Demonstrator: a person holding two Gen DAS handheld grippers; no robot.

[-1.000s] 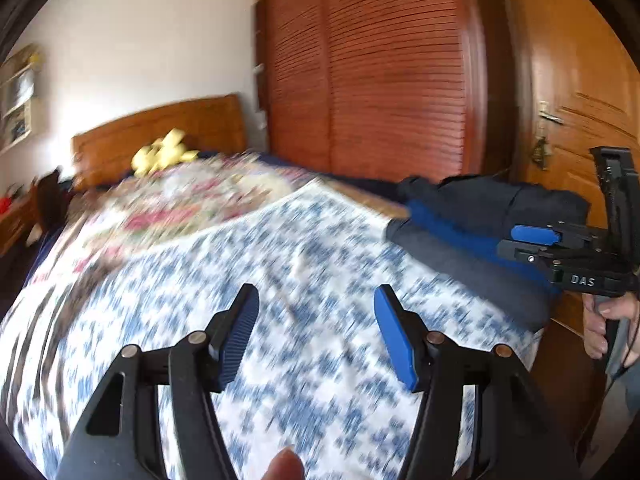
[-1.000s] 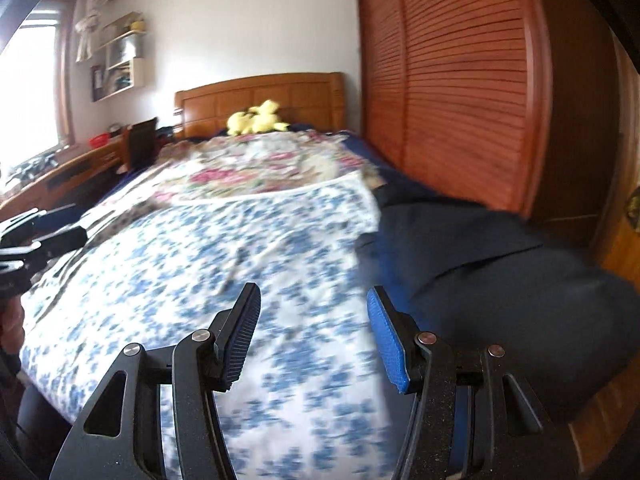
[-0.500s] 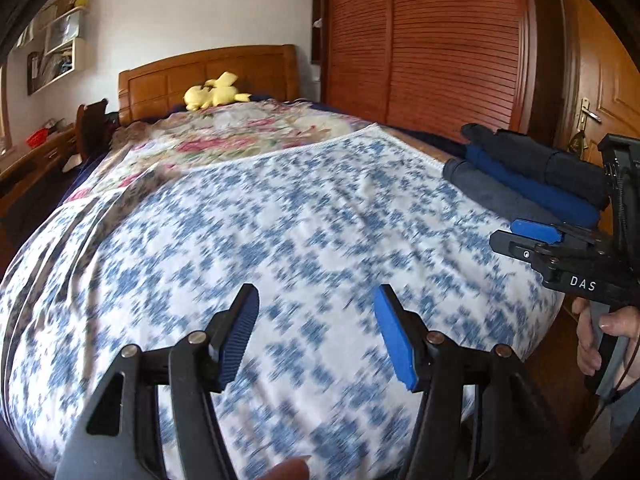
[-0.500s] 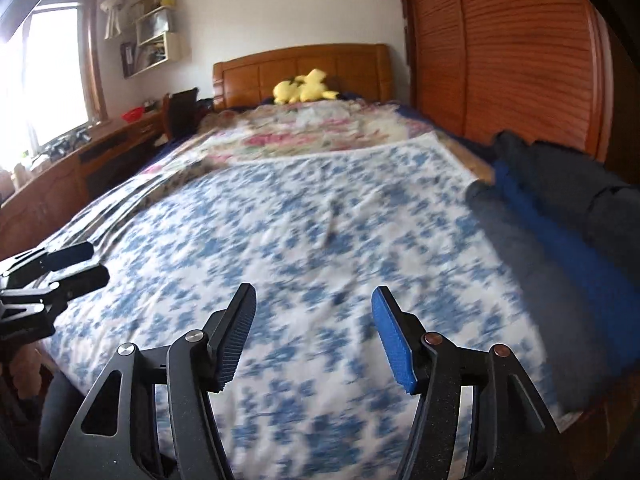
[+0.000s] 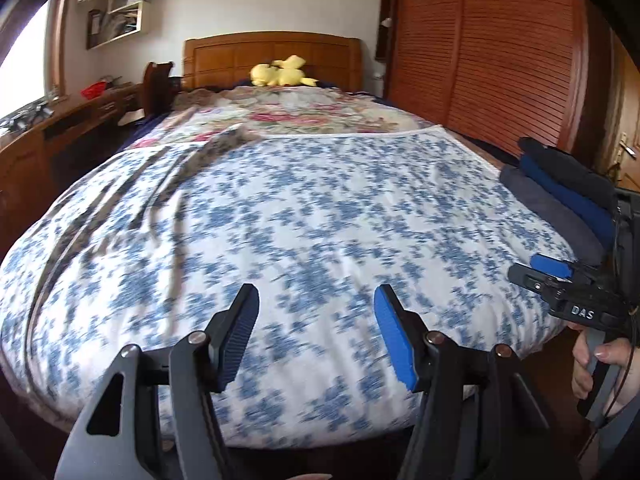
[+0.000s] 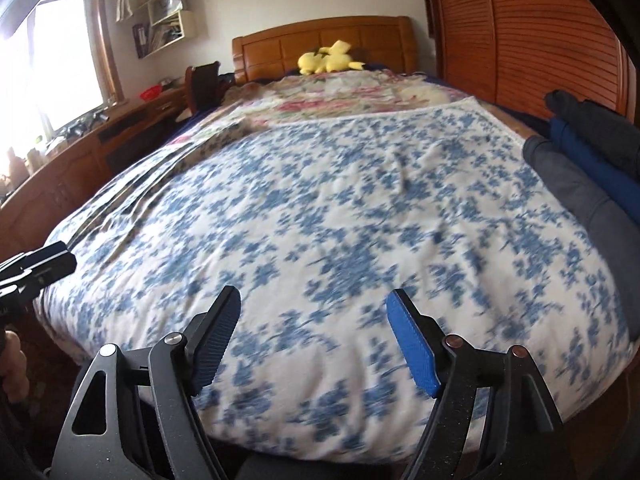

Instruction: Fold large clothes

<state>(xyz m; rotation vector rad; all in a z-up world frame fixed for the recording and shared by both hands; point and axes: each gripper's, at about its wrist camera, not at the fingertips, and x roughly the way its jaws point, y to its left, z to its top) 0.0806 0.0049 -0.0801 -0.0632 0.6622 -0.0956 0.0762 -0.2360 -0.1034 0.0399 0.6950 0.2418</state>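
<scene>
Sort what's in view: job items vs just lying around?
Job:
folded dark clothes stack at the bed's right edge
left gripper, open, empty
right gripper, open, empty

Lying about:
blue floral bedspread
yellow plush toy
wooden headboard
wall shelf

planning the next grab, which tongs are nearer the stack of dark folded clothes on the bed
Right. The right tongs hover open beside the clothes stack at the bed's right edge. The left tongs are open too, farther left over the blue floral sheet.
</scene>
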